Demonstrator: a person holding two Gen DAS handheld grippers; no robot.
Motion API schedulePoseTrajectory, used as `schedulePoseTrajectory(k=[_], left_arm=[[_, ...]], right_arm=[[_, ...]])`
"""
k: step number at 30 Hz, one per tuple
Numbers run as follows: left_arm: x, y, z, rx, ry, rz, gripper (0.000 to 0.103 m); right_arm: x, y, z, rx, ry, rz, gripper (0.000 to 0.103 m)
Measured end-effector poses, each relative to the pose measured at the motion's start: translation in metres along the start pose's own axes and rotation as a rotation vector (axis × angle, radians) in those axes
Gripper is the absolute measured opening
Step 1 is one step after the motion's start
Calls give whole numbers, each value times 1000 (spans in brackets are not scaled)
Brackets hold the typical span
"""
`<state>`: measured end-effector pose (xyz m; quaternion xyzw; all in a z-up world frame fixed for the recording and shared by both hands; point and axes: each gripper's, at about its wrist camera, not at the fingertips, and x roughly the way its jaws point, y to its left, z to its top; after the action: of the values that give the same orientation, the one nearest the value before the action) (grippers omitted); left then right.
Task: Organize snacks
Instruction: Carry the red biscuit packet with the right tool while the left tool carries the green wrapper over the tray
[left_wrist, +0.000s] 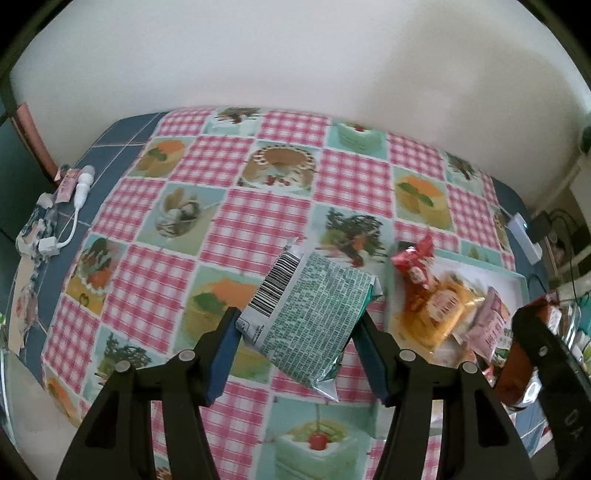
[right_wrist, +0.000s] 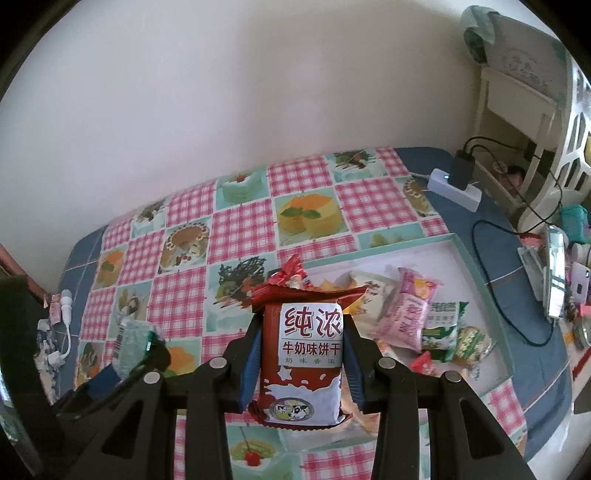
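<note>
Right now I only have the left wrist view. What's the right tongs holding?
Observer: A red-and-white foil biscuit packet, upright, clamped in the right tongs.
Operator: What's in the tray?
Observer: The shallow white tray with teal rim holds a pink plastic packet and a green-and-white packet; its far part is bare.
Operator: Is my packet visible there?
Observer: Yes, the green-and-silver foil packet shows at the frame's left, in the left tongs.

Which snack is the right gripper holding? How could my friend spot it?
Find the white tray with teal edges on the checkered tablecloth. In front of it, the right gripper holds one packet upright between its blue pads. Unlike the pink and green packets in the tray, it is dark red, with a white label and a cow at the bottom.
</note>
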<state>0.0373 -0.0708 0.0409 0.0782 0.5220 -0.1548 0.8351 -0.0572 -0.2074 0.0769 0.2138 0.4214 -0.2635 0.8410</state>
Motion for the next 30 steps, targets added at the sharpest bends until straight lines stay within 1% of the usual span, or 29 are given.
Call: schedulePoseTrajectory(k=[4,8,12,23,27,30], left_arm=[[-3,-19,-4,35,-15,-2,62],[-4,-36,-8,68,-24,-5,62],[-5,-49,-13,95,-31,-8,62],[-10,-79,-19,166,-73,-8,62],[-11,-89,-19,180,-85,-18,62],[-9,-99,-18,196,-88,-33,62]], right_arm=[[-7,-19,3,3,-23,-41,42],[-5,-39,5,40,-1,-41,42],[-3,-54,7,50,8,-61,42],[2,-99,9,145,41,-56,42],[4,-121,10,188,40,-82,42],[6,-136,10,227,51,-72,42]])
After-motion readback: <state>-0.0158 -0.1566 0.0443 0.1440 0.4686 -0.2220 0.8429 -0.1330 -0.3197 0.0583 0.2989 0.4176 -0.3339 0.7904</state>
